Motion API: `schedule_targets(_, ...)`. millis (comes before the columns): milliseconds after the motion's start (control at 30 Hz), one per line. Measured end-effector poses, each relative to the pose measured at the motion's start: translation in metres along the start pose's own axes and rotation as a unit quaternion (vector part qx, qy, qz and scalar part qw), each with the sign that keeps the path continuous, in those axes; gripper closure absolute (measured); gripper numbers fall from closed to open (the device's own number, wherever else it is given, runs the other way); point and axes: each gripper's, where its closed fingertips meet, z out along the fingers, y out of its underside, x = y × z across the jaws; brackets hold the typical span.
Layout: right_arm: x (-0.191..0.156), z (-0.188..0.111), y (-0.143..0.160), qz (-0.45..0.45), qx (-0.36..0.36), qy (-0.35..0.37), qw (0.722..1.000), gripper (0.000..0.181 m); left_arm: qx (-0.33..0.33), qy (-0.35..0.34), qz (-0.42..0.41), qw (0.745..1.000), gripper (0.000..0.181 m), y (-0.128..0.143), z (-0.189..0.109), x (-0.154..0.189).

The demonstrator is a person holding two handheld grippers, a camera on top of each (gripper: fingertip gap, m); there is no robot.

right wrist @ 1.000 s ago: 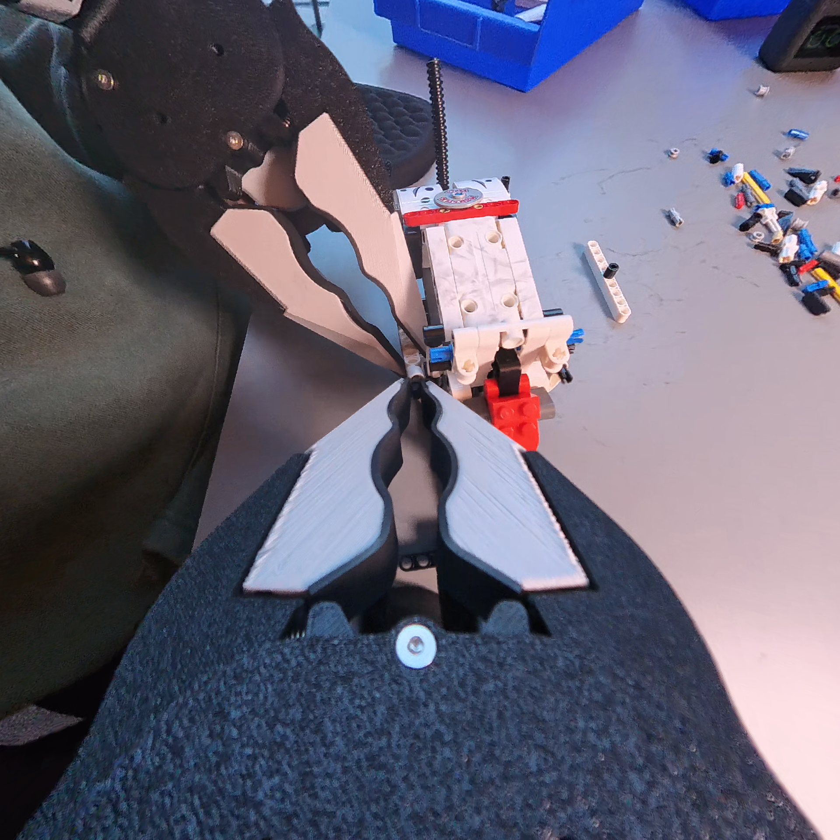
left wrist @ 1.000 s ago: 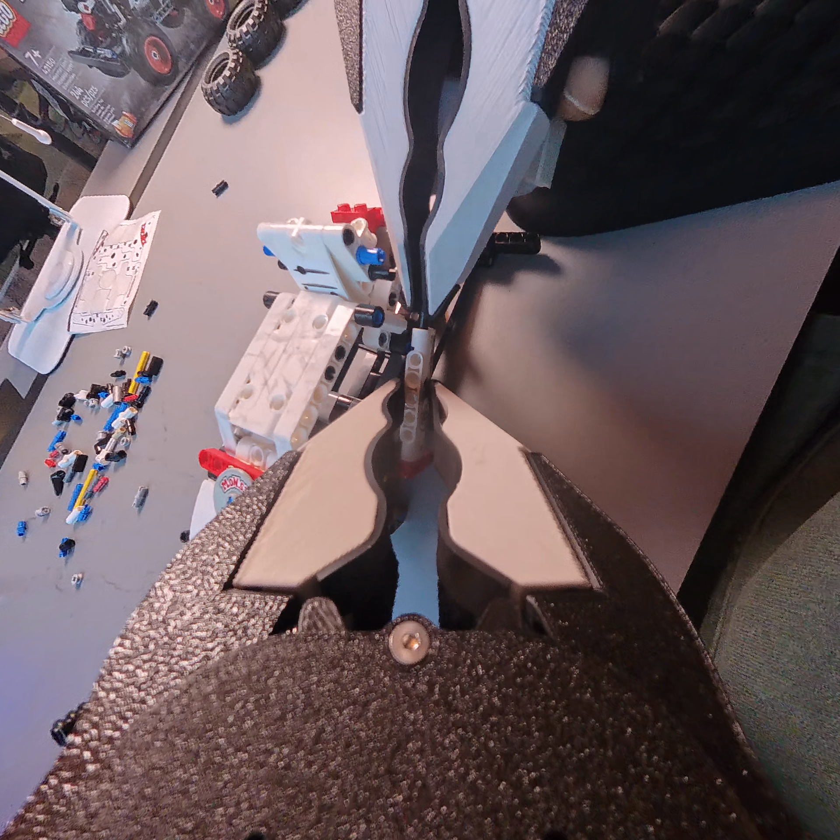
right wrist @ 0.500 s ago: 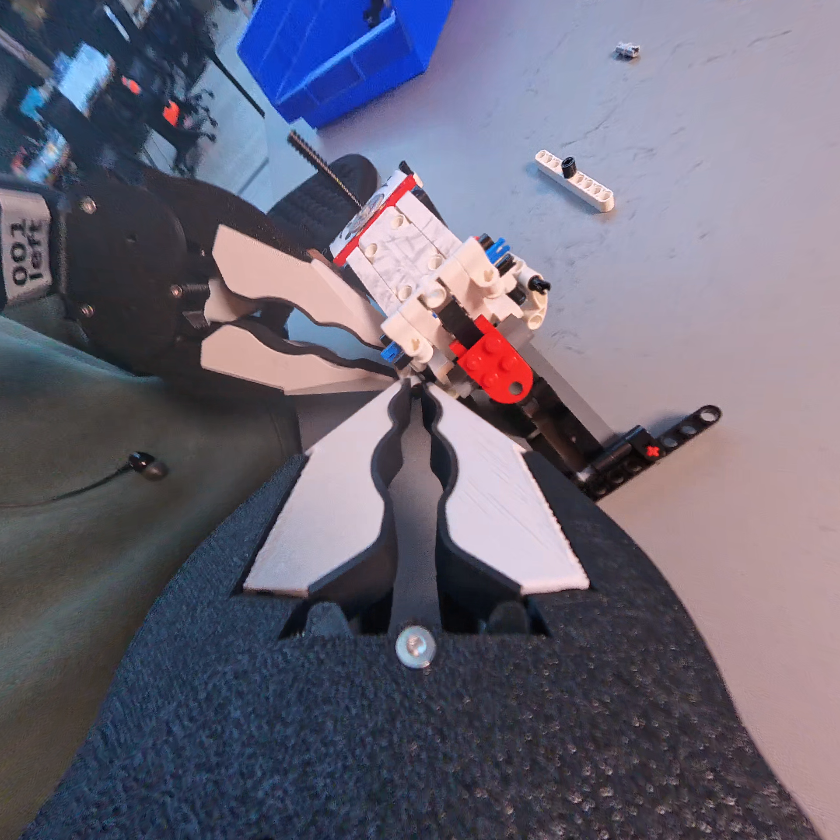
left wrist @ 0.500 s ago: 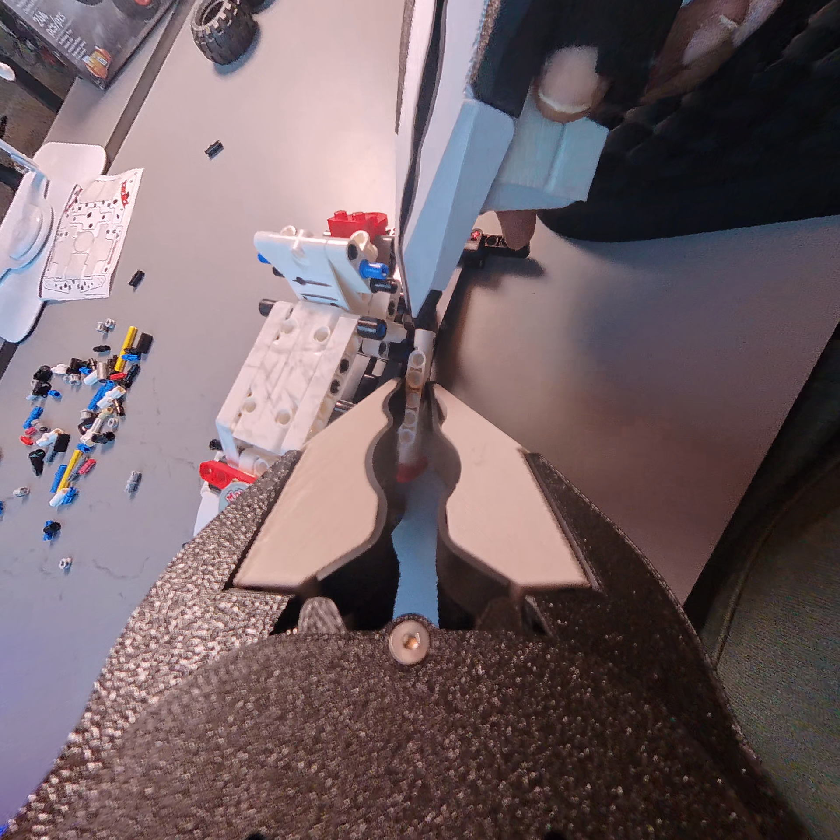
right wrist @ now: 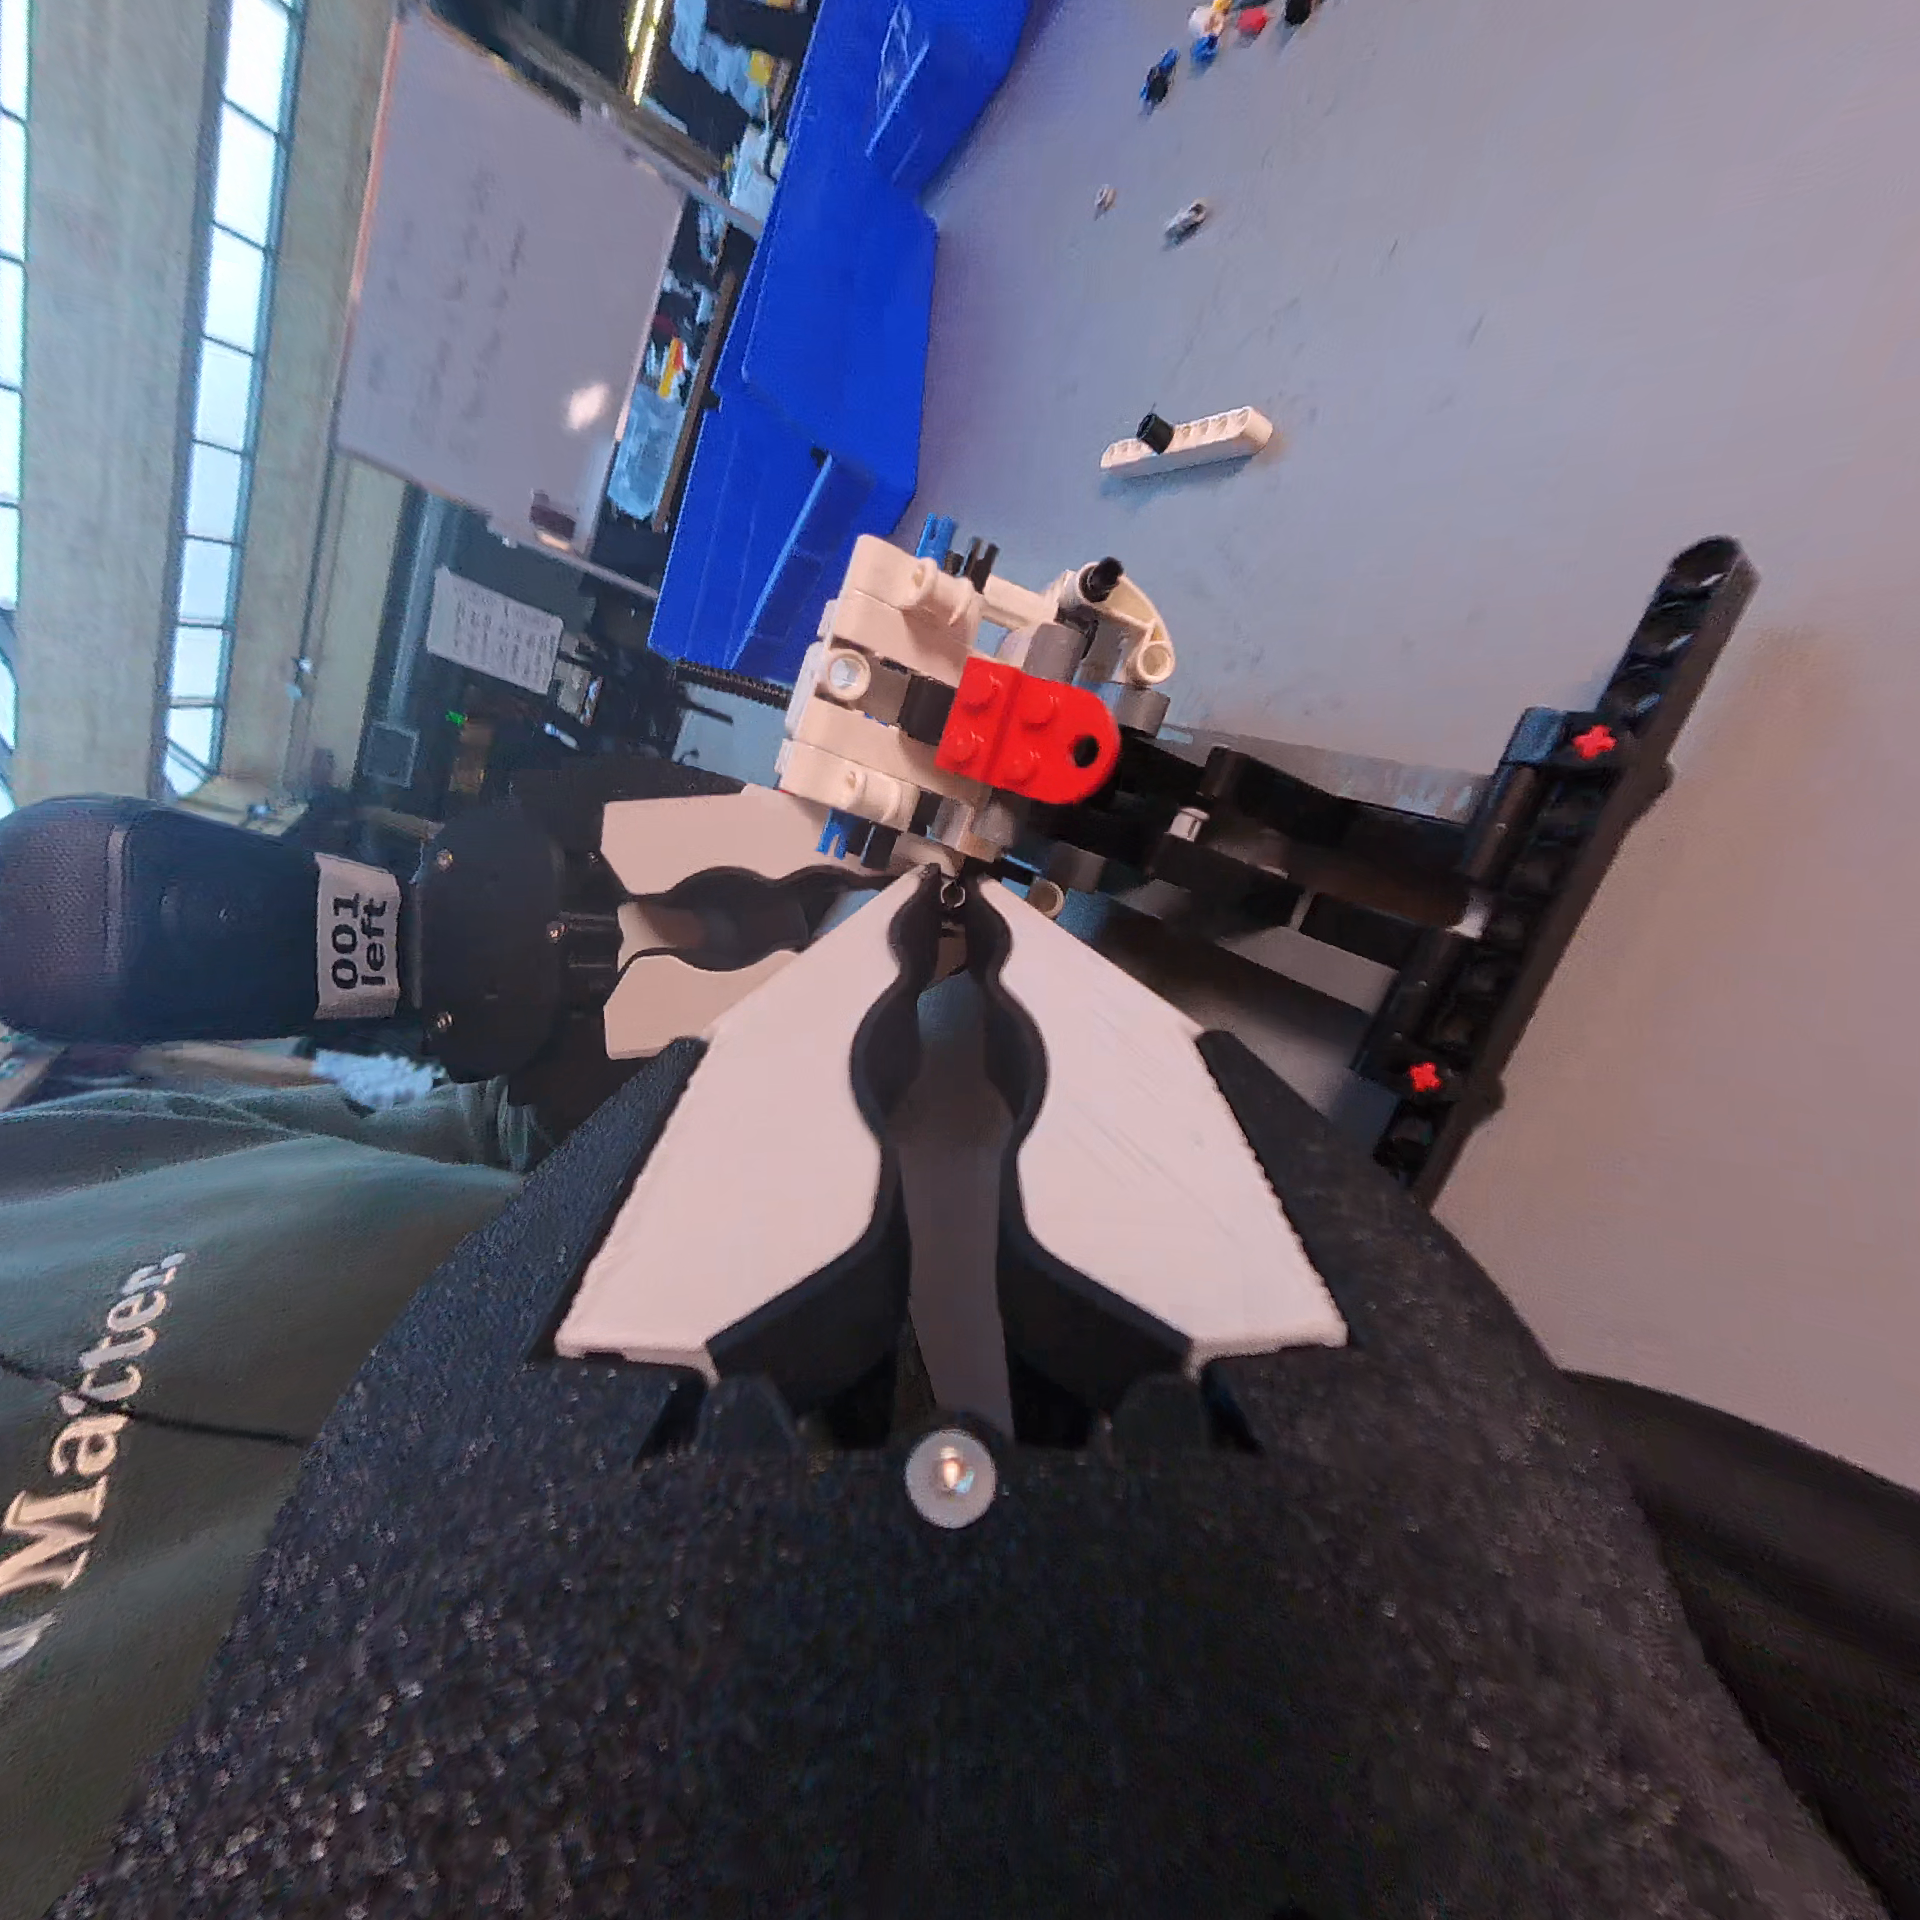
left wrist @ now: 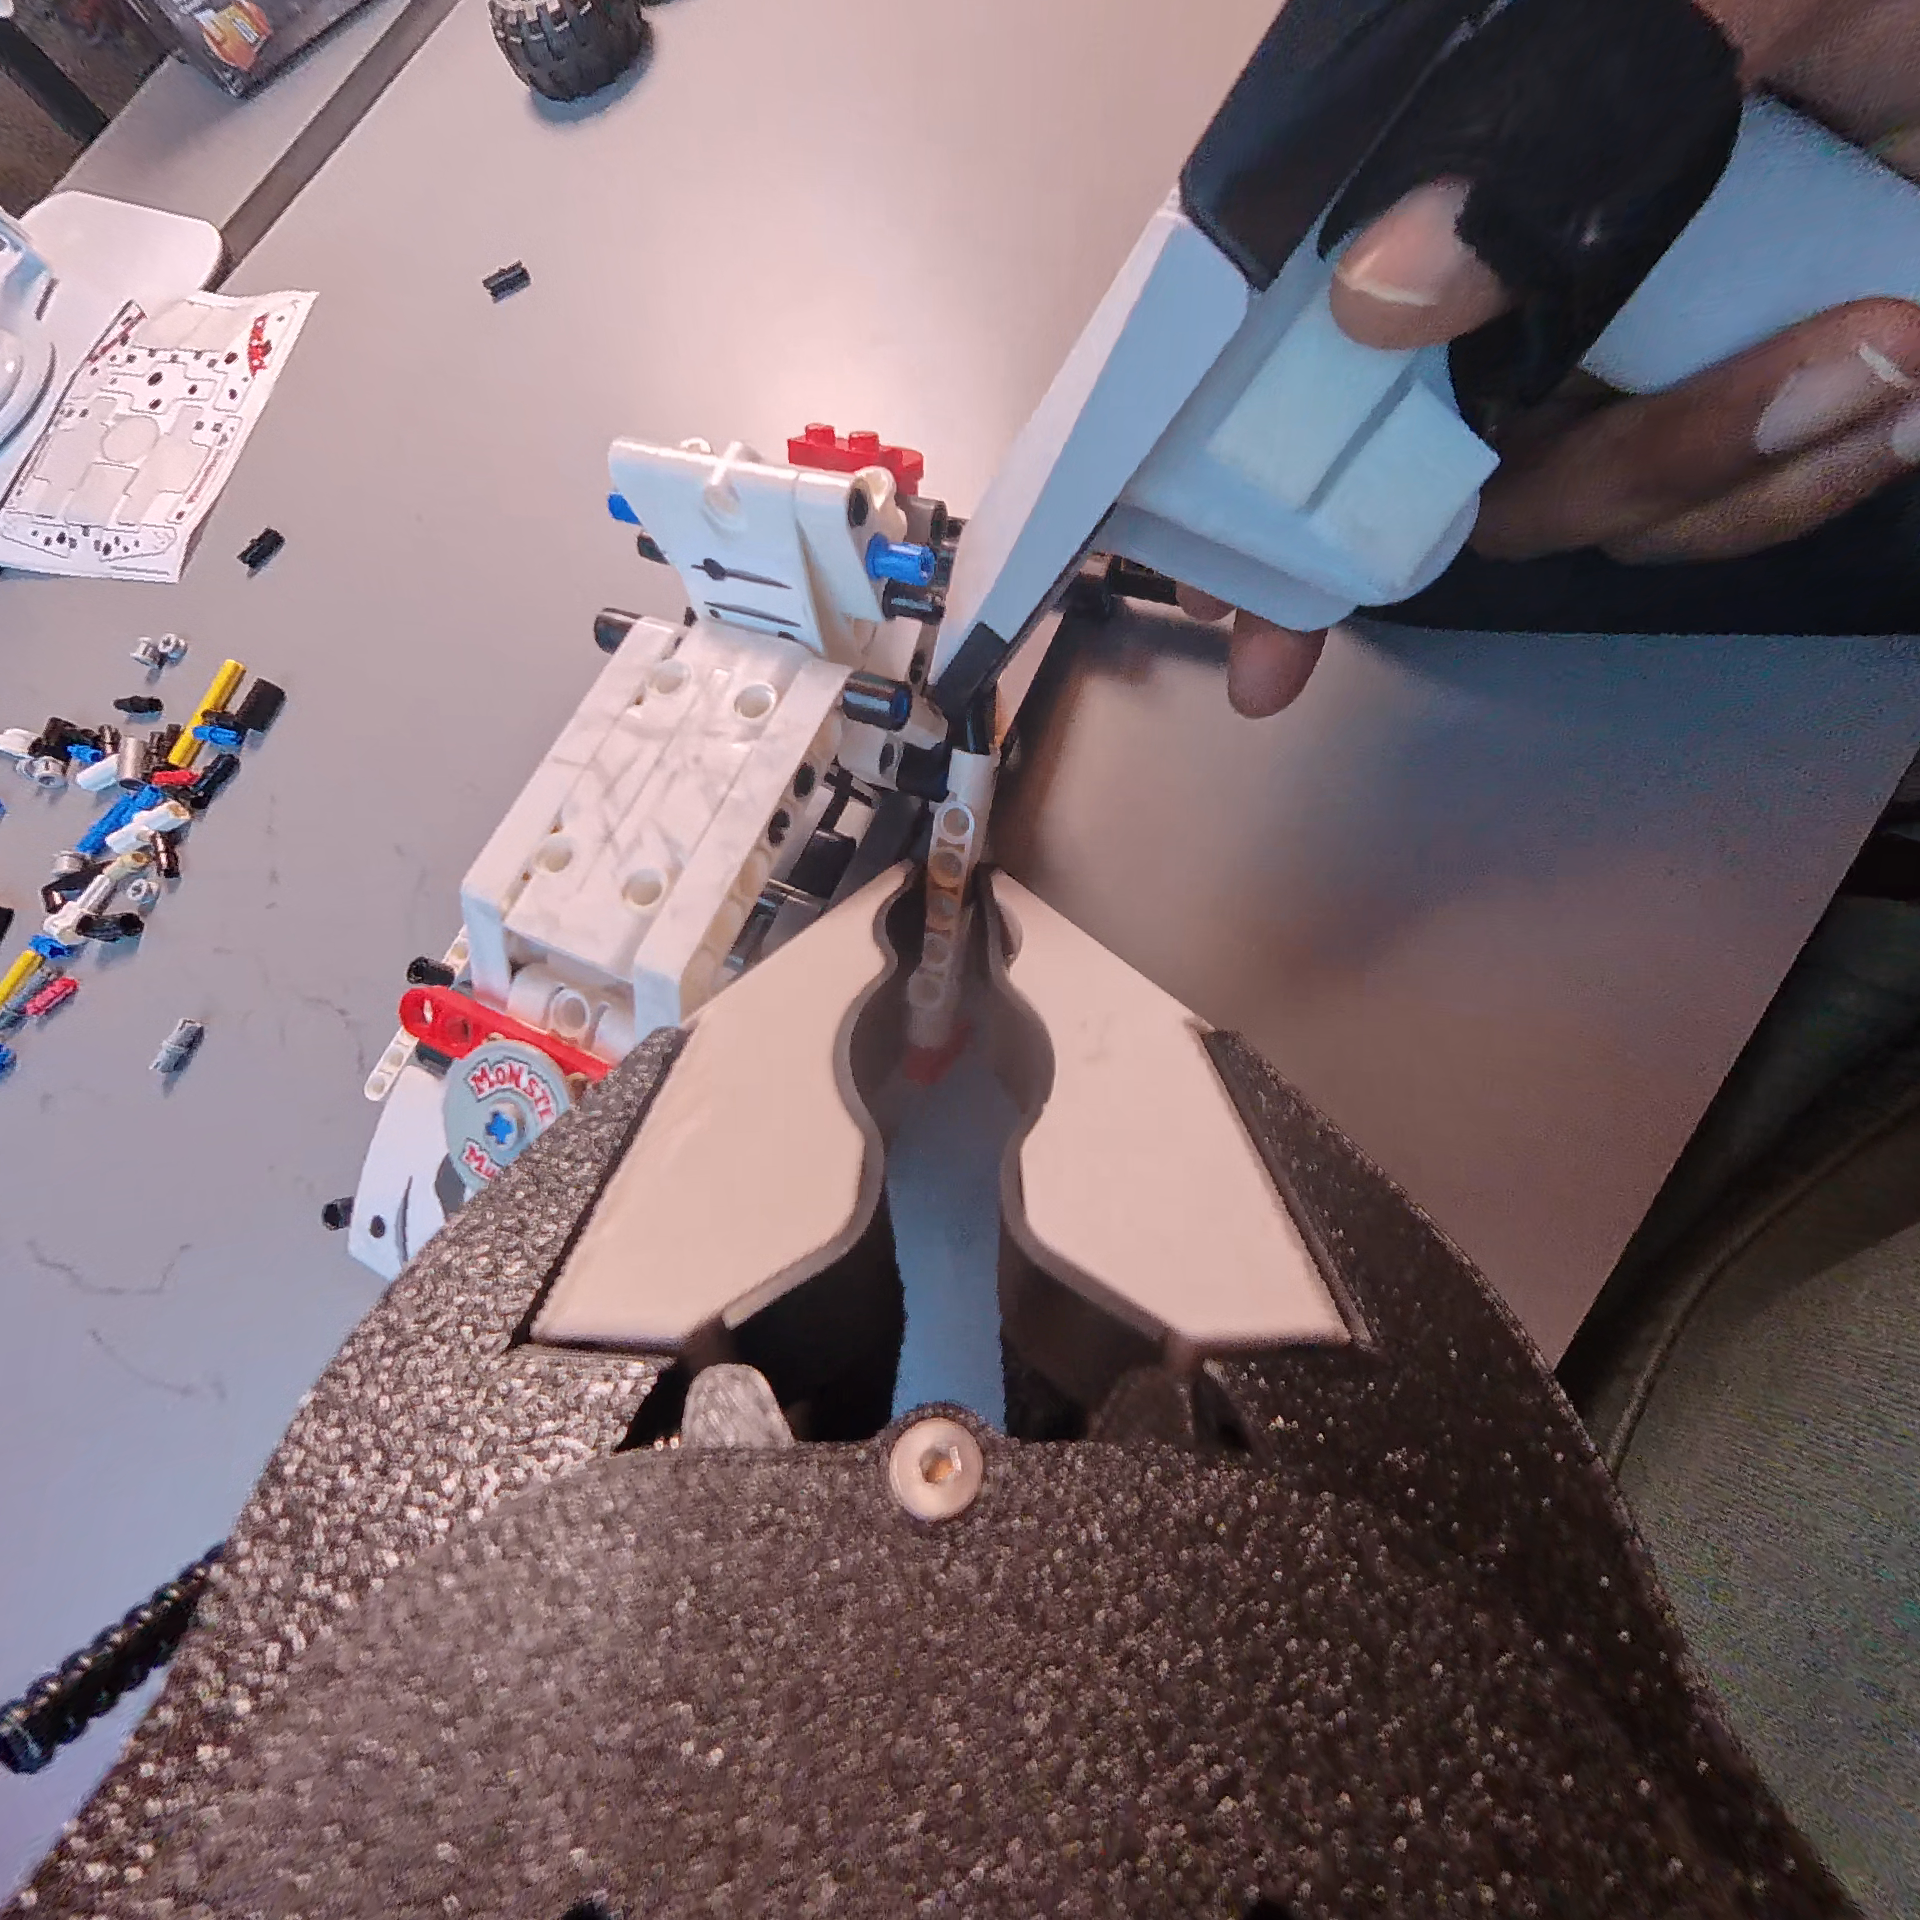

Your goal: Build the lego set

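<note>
The partly built lego model is white with a red plate and lies on the grey table. My left gripper is shut on a white holed beam at the model's near side. My right gripper comes in from the upper right, held by a hand, with its tips closed on a small black part at the top of that beam. In the right wrist view my right gripper is shut at the model's edge, under the red plate. The black frame sticks out to the right, and the left gripper meets it from the left.
Several loose small parts, a sticker sheet and a black tyre lie to the left. A white beam with a black pin and blue bins lie beyond the model. The table edge is close on the right.
The right gripper has rolled and swung around its tips, which stay at the same spot on the model. The left gripper keeps its hold on the beam.
</note>
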Motion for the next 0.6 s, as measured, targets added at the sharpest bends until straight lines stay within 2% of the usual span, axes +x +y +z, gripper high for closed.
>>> schedule_targets(267, 0.0010, -0.0019, 0.0013, 0.049, 0.142, 0.025, 0.988, 0.178, 0.001, 0.002, -0.011, 1.000, 0.173, 0.0012, 0.0005, 0.0011)
schedule_targets(367, 0.0020, -0.0017, 0.0038, 0.025, 0.185, 0.046, 0.981, 0.178, 0.002, 0.007, -0.016, 1.000, 0.173, 0.0025, 0.0012, 0.0018)
schedule_targets(467, 0.0015, -0.0010, 0.0056, -0.020, 0.184, 0.063, 0.981, 0.178, 0.002, 0.007, -0.001, 1.000, 0.173, 0.0036, 0.0005, 0.0025)
schedule_targets(600, -0.0014, 0.0015, 0.0060, -0.088, 0.141, 0.091, 0.982, 0.178, 0.001, 0.008, 0.019, 1.000, 0.174, 0.0047, -0.0016, 0.0026)
